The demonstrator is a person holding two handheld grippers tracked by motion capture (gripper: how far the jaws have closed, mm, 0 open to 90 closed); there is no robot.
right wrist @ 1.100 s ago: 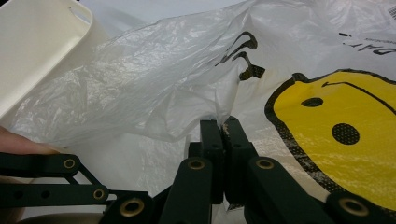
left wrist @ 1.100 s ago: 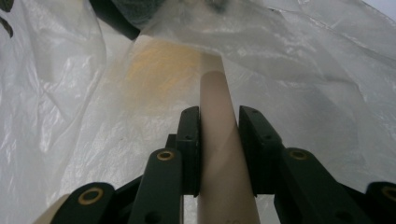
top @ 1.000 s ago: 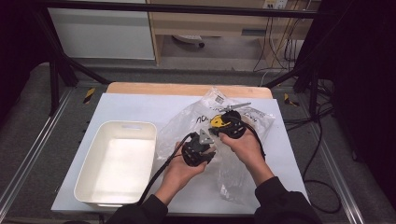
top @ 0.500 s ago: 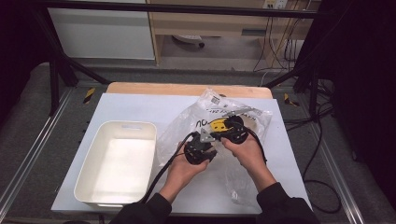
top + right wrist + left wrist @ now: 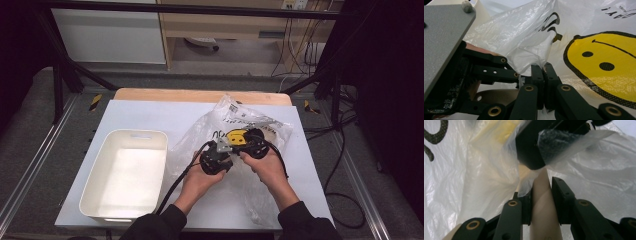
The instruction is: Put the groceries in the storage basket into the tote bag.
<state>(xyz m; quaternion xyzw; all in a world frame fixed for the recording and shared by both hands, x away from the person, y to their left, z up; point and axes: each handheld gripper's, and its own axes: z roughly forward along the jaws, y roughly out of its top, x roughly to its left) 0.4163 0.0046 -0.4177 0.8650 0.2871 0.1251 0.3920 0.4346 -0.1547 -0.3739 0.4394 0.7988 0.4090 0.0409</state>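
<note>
Your left tongs clamp a beige tube poking from the bag, while your right tongs pinch the bag's film.

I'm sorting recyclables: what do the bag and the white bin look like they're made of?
The bag looks like thin plastic film: translucent, glossy, crinkled, printed with a yellow smiley. The white bin seems moulded rigid plastic, smooth and slightly shiny, with rounded corners and a handle slot. The right hand-held gripper pinches a fold of the film, which creases easily.
</note>
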